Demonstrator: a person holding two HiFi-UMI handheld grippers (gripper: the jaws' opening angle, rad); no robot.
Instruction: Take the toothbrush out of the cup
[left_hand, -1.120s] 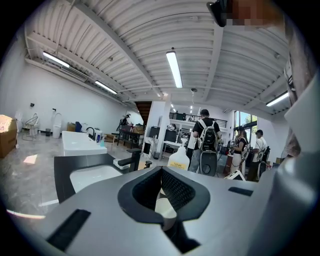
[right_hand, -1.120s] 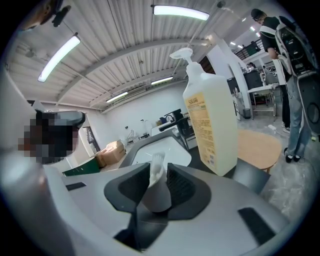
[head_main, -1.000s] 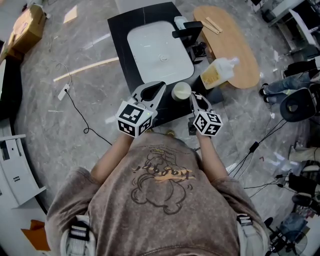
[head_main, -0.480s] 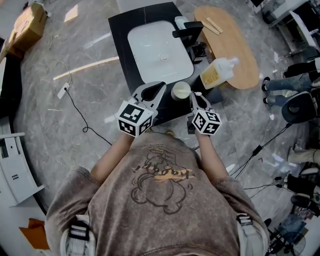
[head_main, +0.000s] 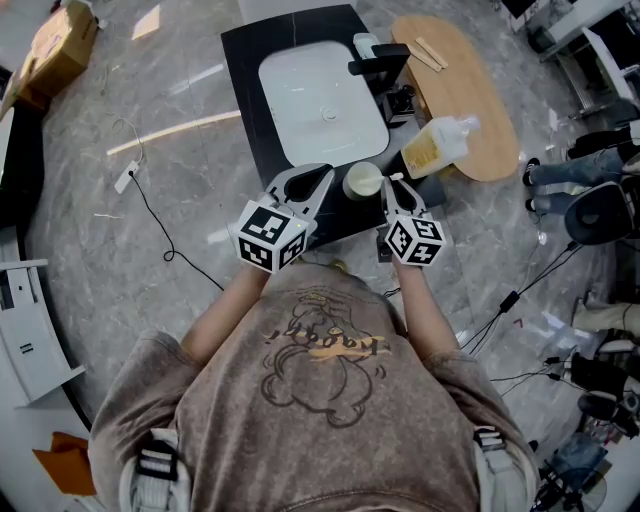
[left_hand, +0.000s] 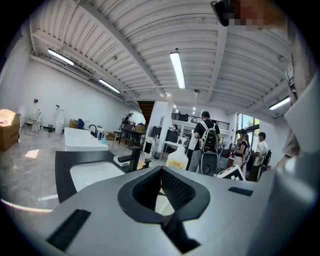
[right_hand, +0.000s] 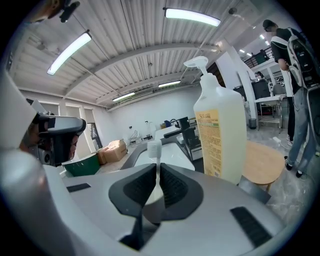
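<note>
Right gripper (right_hand: 157, 172) jaws pinch toothbrush (right_hand: 153, 148), handle hidden; left gripper (left_hand: 161, 171) jaws tip-to-tip beside cup (head_main: 362, 181), contact unclear.

On the counter (head_main: 240, 80), the cup (head_main: 362, 181) stands at the basin's (head_main: 323, 105) 5 o'clock, and the faucet (head_main: 378, 62) at its 2 o'clock. From the cup, the left gripper (head_main: 328, 173) is at 9 o'clock and the right gripper (head_main: 392, 184) at 3 — the toothbrush (right_hand: 154, 149) between its jaws. The bottle (head_main: 437, 145) is at 2 o'clock, just beside the table (head_main: 480, 100).
</note>
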